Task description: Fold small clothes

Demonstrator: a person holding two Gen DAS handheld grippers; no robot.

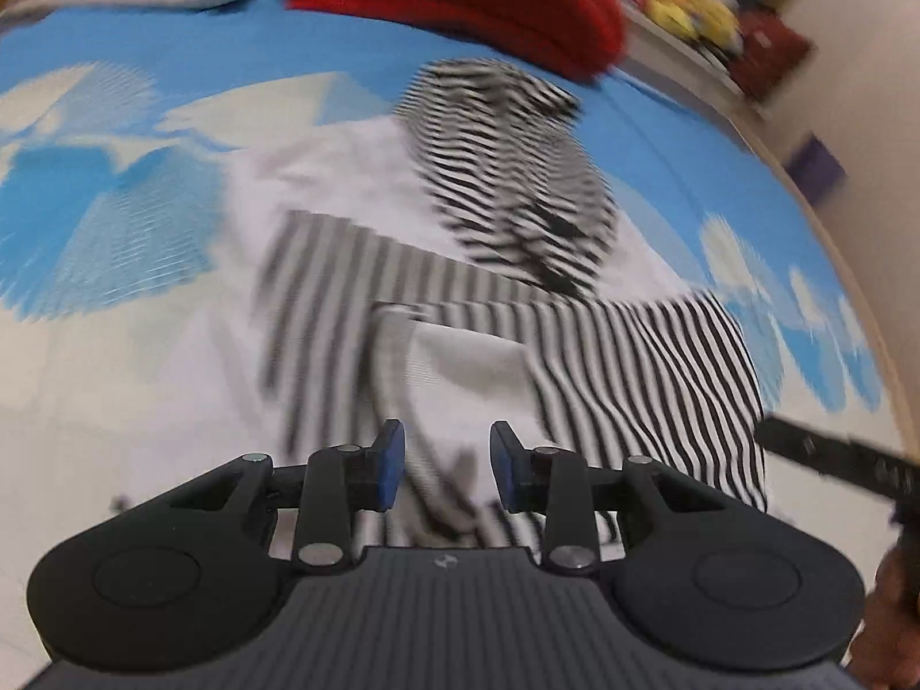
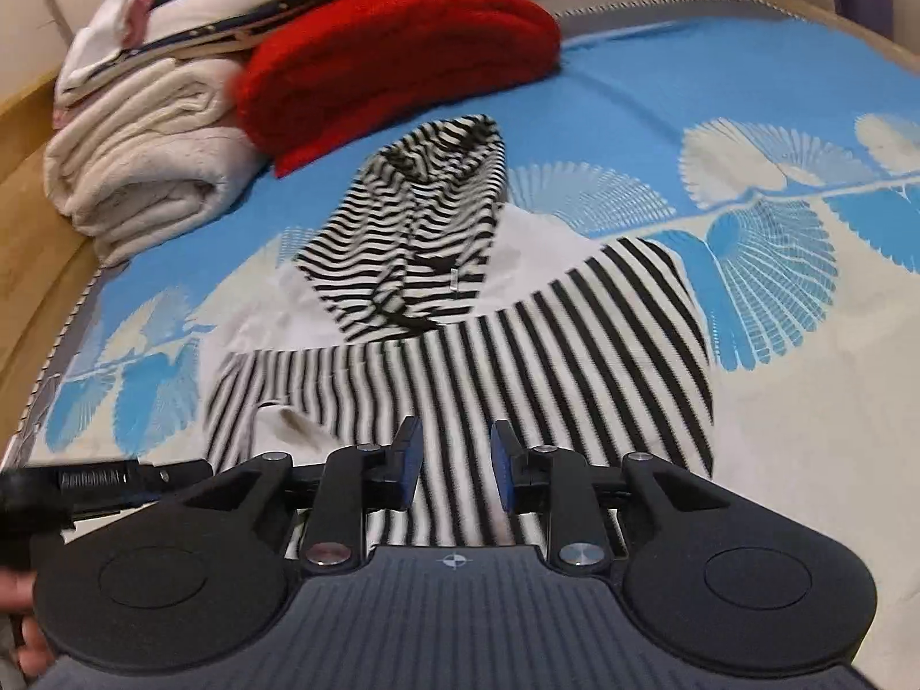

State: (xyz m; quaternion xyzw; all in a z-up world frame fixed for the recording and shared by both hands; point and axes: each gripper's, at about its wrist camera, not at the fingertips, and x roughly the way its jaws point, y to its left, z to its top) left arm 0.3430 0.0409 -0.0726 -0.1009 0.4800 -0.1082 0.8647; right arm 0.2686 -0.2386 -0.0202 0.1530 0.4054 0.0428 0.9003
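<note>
A small black-and-white striped hooded garment (image 2: 489,339) lies on the blue and cream patterned bed cover (image 2: 776,345), its hood (image 2: 425,218) pointing away and its white lining showing. It also shows, blurred, in the left wrist view (image 1: 517,287). My left gripper (image 1: 447,468) is open just above the garment's near edge, over a white fold (image 1: 466,368). My right gripper (image 2: 457,468) is open just above the striped body, holding nothing. The other gripper shows at the right edge of the left wrist view (image 1: 834,460) and the left edge of the right wrist view (image 2: 86,489).
A folded red knit (image 2: 402,57) lies beyond the hood. A pile of folded cream and white clothes (image 2: 144,155) sits at the far left. A wooden bed edge (image 2: 34,201) runs along the left. Coloured items (image 1: 696,11) stand on a ledge behind.
</note>
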